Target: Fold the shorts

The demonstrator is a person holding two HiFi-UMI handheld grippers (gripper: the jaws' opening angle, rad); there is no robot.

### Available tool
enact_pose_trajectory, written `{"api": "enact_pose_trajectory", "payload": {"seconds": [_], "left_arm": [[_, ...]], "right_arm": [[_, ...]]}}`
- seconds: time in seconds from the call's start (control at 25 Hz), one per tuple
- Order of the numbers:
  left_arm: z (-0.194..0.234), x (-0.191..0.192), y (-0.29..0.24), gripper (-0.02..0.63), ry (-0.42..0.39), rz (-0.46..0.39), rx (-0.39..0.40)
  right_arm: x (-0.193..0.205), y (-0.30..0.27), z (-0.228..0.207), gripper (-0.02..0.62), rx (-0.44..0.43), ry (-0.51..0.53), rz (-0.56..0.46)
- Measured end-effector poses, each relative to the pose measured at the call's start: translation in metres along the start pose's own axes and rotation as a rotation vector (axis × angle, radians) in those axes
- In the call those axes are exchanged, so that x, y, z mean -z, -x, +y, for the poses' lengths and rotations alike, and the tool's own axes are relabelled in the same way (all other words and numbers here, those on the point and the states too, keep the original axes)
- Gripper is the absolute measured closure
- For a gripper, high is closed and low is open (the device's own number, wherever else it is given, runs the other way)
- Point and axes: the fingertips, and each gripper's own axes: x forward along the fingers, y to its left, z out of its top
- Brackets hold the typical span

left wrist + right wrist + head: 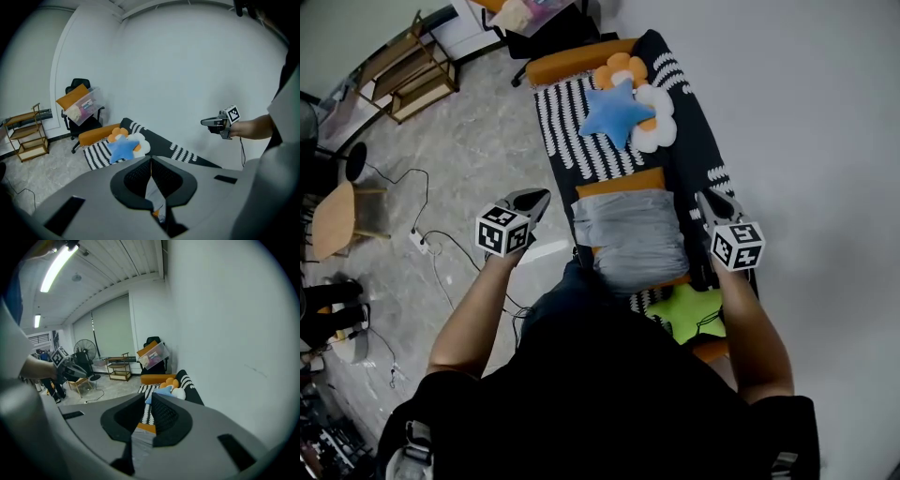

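Two tools flank the flat grey fabric shorts [630, 234]: left hand-held gripper [542, 195] clenched empty, right hand-held gripper [702, 196] slightly parted; grasp judged pending, each must next pinch a corner

Orange sofa [579, 60] carries a black-and-white patterned blanket [565, 133]. Lying on it: grey fabric shorts [633, 236], blue star cushion [614, 112], orange-and-white flower cushion [658, 129], green cloth [689, 309].
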Motion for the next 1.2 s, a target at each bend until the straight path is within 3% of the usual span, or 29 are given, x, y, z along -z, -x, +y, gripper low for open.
{"api": "enact_pose_trajectory", "payload": {"seconds": [0.4,0.88,1.2], "left_arm": [[0.043,0.013,-0.051,0.584,0.028,0.027,0.022],[0.093,0.053,-0.117,0.528,0.051,0.171,0.068],[0.124,0.070,-0.165,0.495,0.010,0.257,0.117]], "right_arm": [[0.032,-0.066,-0.010,0.517,-0.040,0.031,0.124],[0.073,-0.157,-0.008,0.488,-0.131,0.066,0.264],[0.103,-0.220,-0.016,0.472,-0.189,0.167,0.380]]}}
